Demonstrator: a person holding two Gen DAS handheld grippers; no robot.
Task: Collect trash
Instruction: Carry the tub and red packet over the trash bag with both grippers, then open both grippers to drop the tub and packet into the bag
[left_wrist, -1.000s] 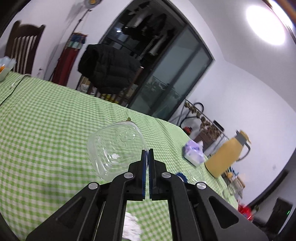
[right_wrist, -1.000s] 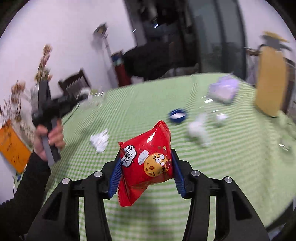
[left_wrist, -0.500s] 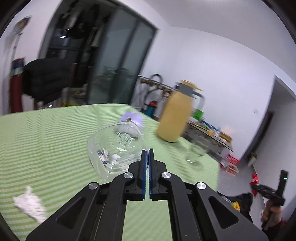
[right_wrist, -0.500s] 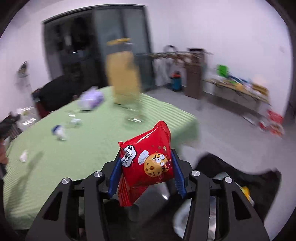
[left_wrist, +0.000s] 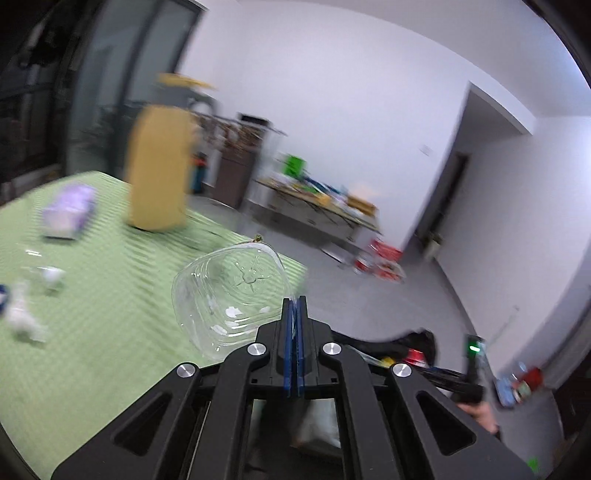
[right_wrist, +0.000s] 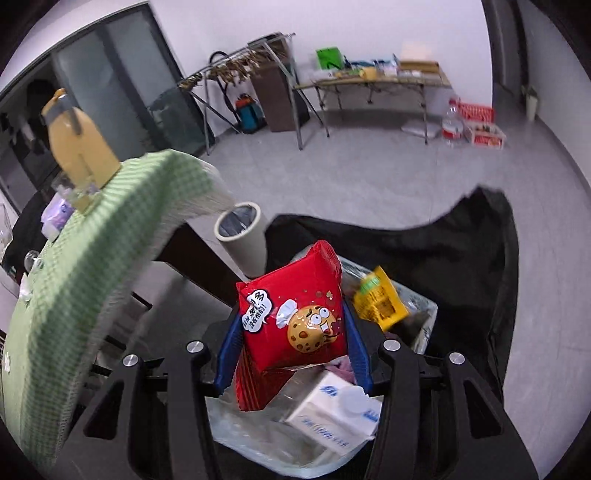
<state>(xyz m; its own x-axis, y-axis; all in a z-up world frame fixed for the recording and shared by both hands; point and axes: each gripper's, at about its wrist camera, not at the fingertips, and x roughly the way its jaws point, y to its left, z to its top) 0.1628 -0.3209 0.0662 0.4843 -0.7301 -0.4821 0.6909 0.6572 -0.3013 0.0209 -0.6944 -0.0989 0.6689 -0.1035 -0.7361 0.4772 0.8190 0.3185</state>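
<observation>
My left gripper (left_wrist: 293, 306) is shut on the rim of a clear plastic container (left_wrist: 229, 299), held over the edge of the green checked table (left_wrist: 92, 314). My right gripper (right_wrist: 290, 321) is shut on a red cookie snack bag (right_wrist: 295, 317), its blue pads pressing both sides. The bag hangs directly above an open trash bag (right_wrist: 480, 266) of black plastic with a pale liner. Inside lie a white milk carton (right_wrist: 332, 413) and a yellow wrapper (right_wrist: 380, 302). Crumpled white paper scraps (left_wrist: 22, 321) lie on the table, blurred. In the left wrist view a hand (left_wrist: 480, 411) grips the other tool's handle at lower right.
A yellow thermos jug (left_wrist: 159, 166) and a purple tissue pack (left_wrist: 68, 210) stand on the table. A beige bin (right_wrist: 242, 232) stands beside the table's corner (right_wrist: 177, 177). A folding table (right_wrist: 373, 81), red crates (right_wrist: 480, 125) and a drying rack (right_wrist: 236, 66) line the far wall across grey floor.
Both views have swung from the tabletop toward the room's floor side. The right gripper dropped with the snack bag until it hangs over the trash bag. The left gripper carried the clear container toward the table's edge.
</observation>
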